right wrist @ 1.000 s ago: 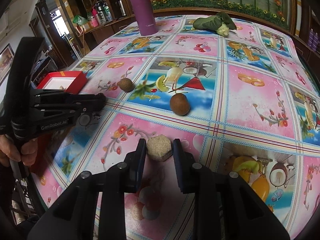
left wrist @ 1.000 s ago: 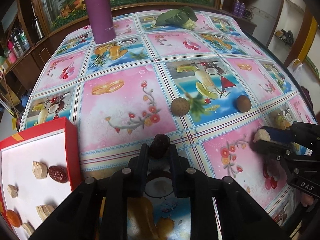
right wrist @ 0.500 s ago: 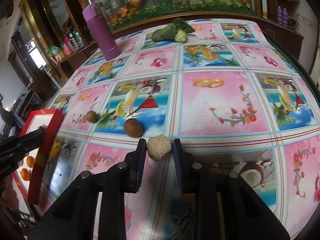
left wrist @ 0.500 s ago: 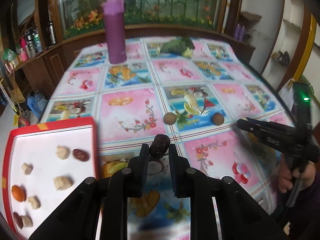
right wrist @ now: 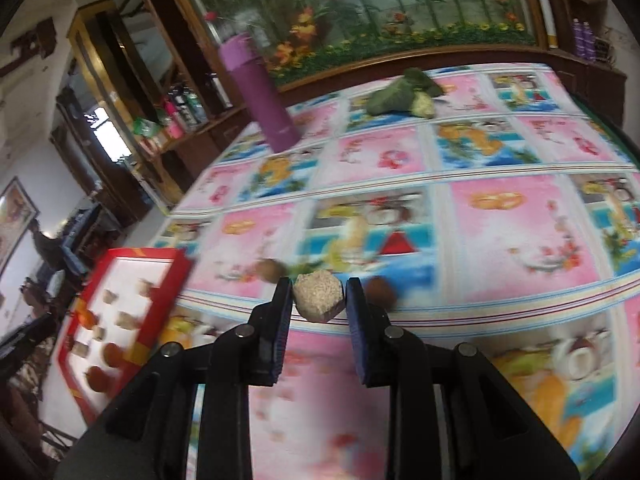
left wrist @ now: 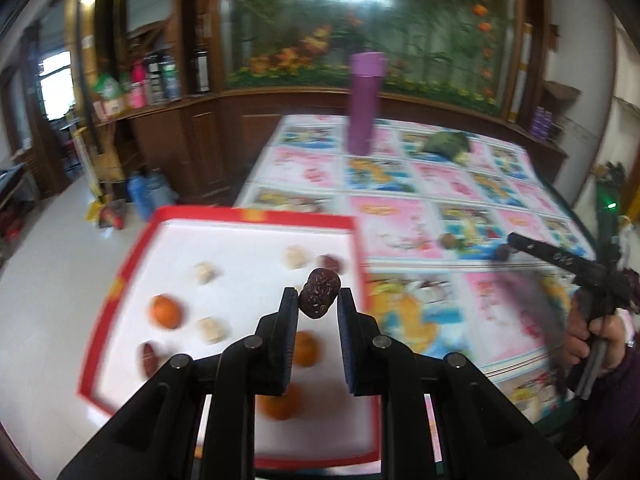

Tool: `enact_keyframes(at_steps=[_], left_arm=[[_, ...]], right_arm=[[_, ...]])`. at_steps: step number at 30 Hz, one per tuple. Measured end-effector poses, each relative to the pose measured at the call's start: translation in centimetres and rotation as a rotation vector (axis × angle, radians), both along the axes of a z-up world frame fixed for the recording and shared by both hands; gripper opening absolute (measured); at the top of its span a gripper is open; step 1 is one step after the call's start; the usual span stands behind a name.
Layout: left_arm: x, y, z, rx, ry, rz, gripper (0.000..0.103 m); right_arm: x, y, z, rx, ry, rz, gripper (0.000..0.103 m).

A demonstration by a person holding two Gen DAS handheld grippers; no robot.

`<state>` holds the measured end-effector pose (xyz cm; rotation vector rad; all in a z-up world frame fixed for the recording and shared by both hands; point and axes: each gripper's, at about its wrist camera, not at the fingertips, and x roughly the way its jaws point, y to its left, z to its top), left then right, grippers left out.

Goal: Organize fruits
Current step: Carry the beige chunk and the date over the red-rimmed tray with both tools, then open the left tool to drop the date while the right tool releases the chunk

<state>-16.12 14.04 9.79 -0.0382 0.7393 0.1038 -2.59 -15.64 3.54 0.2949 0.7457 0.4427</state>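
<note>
Dark wrinkled date (left wrist: 320, 294), clamped in the left tongs (left wrist: 318, 305), hangs above the red tray (left wrist: 256, 216) for release among sorted pieces. Right tongs (right wrist: 319, 295) pinch a beige hexagonal cake (right wrist: 318, 296) above the worktop (right wrist: 500, 220), tray at its left edge.

Fruits in the red tray (left wrist: 224, 216) motion-blurred; its near edge behind the gripper body.

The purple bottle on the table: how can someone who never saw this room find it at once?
Start at the big glass case with flowers and bamboo behind the patterned table. Near that far edge stands the purple bottle, upright, left of the green leafy bundle. It is the only tall, plain-coloured cylinder there.
</note>
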Motion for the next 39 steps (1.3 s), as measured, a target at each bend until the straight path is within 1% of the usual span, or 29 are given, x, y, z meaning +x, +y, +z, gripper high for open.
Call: enact_keyframes(at_steps=[2, 7, 8, 12, 17, 21, 24, 30, 34, 36, 39], left_arm=[[-0.5, 1.7, -0.7, -0.007, 0.014, 0.041, 0.019], [-1.6, 4.9, -2.1, -0.03, 0.052, 0.095, 0.019], [-1.9, 5.5, -2.2, -0.034, 0.052, 0.106, 0.019], [-2.9, 7.8, -2.5, -0.044, 0.042, 0.151, 0.019], [-3.7, 10.4, -3.0, -0.064, 0.031, 0.206, 0.019], [-3.7, 11.6, -3.0, -0.053, 0.028, 0.221, 0.019], [-3.4, 12.6, -3.2, -0.049, 0.026, 0.227, 0.019], [-2.2, 14.5, -4.6, -0.042, 0.066, 0.227, 0.019], [-1.8, 15.0, -5.2, -0.063, 0.087, 0.21, 0.019], [-1.6, 14.8, -5.6, -0.065, 0.106, 0.194, 0.019], [-1.4, 14.8, -6.3, -0.096, 0.13, 0.174, 0.019]], right_arm=[[-0.2, 2.5, 0.2, 0.031, 0.001, 0.044, 0.029], [-1.3, 10.1, 0.7, 0.059, 0.015, 0.184, 0.029], [-1.7, 12.1, 0.9, 0.053, 0.015, 0.22, 0.029], [-3.7, 17.4, 1.4, 0.014, 0.014, 0.328, 0.029], [-6.1, 22.0, 2.3, -0.04, -0.002, 0.431, 0.029], [-7.0, 25.6, 2.7, -0.086, 0.005, 0.488, 0.029], [-7.4, 27.3, 2.6, -0.106, 0.022, 0.528, 0.029], [-9.2, 30.6, 1.4, -0.179, 0.032, 0.582, 0.029], [-9.6, 32.1, 0.4, -0.226, 0.066, 0.606, 0.029], [-9.6, 32.4, 0.1, -0.233, 0.074, 0.608, 0.029], [-9.8, 33.0, -0.3, -0.259, 0.084, 0.619, 0.029]])
